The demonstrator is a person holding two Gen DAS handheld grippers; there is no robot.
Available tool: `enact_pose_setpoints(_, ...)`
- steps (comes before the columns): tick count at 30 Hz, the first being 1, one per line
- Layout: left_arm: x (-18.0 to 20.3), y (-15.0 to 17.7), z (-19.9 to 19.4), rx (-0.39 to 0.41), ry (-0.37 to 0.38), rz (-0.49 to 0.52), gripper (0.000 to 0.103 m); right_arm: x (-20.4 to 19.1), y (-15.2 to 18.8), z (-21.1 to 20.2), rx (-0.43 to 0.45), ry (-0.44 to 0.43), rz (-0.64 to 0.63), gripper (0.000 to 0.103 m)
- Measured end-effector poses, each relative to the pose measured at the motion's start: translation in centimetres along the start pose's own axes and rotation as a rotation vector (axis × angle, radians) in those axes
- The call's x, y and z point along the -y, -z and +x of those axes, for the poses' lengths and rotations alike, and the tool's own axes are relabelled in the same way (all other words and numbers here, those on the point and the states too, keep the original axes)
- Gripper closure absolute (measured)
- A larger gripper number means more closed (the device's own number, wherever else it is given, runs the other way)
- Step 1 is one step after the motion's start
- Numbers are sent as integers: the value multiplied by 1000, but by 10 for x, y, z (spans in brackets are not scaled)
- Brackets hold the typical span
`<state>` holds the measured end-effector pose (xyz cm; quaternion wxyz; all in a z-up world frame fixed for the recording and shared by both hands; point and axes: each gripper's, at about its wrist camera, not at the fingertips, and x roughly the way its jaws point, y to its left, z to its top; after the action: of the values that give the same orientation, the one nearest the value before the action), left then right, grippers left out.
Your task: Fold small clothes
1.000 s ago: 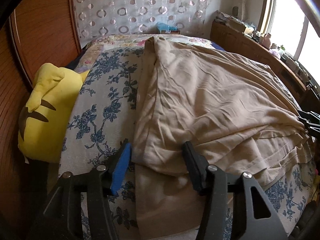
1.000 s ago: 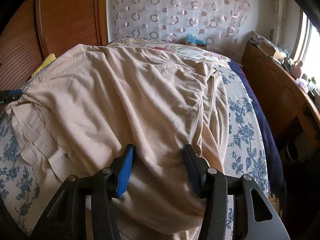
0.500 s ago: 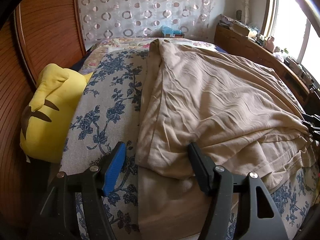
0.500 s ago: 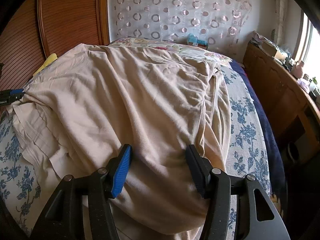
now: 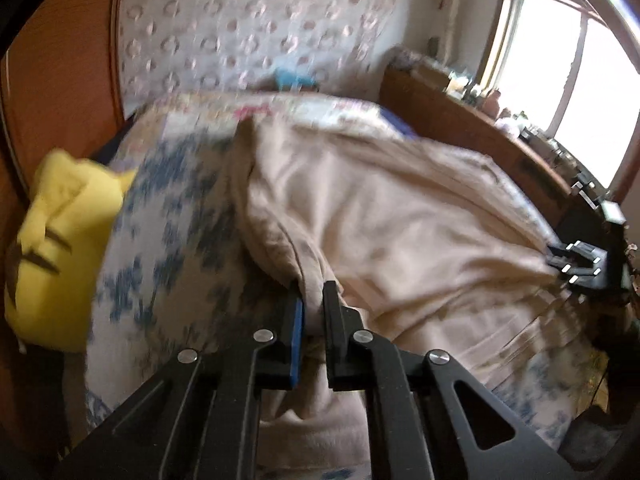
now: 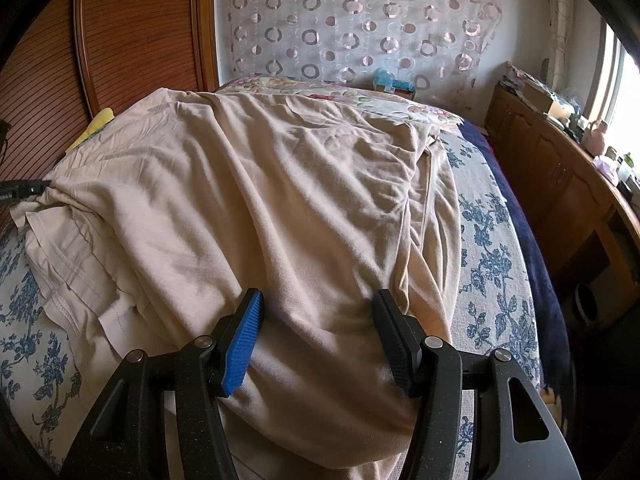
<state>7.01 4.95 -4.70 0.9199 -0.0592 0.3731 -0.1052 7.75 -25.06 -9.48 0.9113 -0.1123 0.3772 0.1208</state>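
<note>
Step in hand: grasp phase of a fold. The beige knit garment (image 6: pixel 280 200) is spread across the blue-floral bed cover (image 6: pixel 488 240), near edge hanging toward the cameras.

The left hand-held gripper (image 5: pixel 312 300) is closing, jaws nearly together, with a pinch of the garment's left edge caught between the blue pad and the black one. The left wrist view is motion-blurred, so the depth of the bite cannot be judged.

The right hand-held gripper (image 6: pixel 316 312) is seen with jaws apart, straddling the garment's near right portion; fabric lies between the pads but is not pressed.

A yellow plush toy (image 5: pixel 60 248) sits at the bed's left side, clear of the cloth.

Next move, as judged: the right jaws need to be closed on the fabric. Both corners can then be lifted together and carried toward the far end, with tension kept even so the fold line stays straight.
</note>
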Motion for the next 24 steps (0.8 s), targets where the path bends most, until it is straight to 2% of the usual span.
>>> enact_pose_setpoints(3,23,-20,-15,78,38,27,94,0,0,0,1,1,0,44)
enact_pose_setpoints(9,75,-53,-23,144,135,108,94,2,0,-2,1,-8,0,44)
enact_pose_setpoints(15,132,-74,-14,146,222,209,94,18,1,-32,61,-40,73,44)
enact_pose_setpoints(24,210,-95,-9,123,345,321,94,31,13,-94,179,36,95,44)
